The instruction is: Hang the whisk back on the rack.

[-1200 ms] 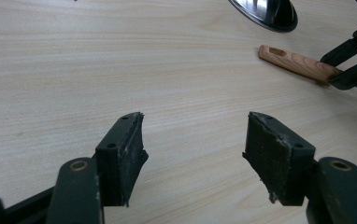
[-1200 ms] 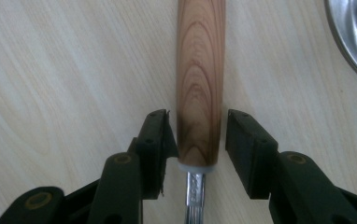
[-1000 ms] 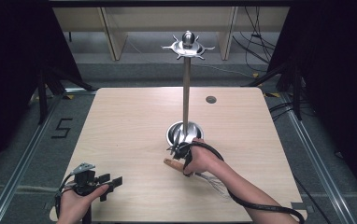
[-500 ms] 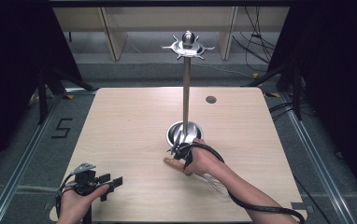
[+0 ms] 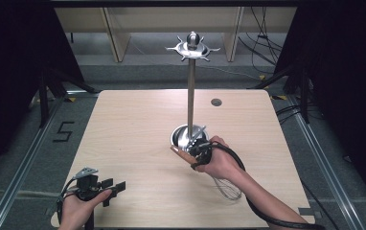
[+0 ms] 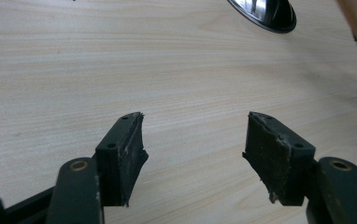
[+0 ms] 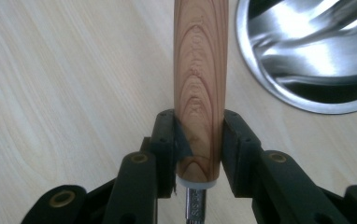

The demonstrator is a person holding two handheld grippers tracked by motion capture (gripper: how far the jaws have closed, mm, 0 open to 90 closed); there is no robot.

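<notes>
A metal utensil stand [image 5: 190,103] rises from a shiny round base [image 5: 181,136] at the table's middle, with a ring of hooks [image 5: 192,48] at its top. My right gripper [image 5: 198,149] sits just in front of that base, shut on a whisk's wooden handle [image 7: 200,84]. The handle points left and away, past the base's rim [image 7: 307,51]. The whisk's wire loops [image 5: 228,189] trail behind the hand toward the near edge. My left gripper [image 5: 114,187] rests at the near left corner, open, with bare wood between its pads [image 6: 125,149].
The light wooden table [image 5: 123,129] has a small round grommet [image 5: 216,102] at the far right. A thick black cable [image 5: 248,191] runs along the right forearm. In the left gripper view, the stand's base [image 6: 265,11] and the handle tip [image 6: 356,18] lie far ahead.
The right hand has lifted the whisk handle a little, up and closer to the stand's base. The left gripper has stayed put and open.
</notes>
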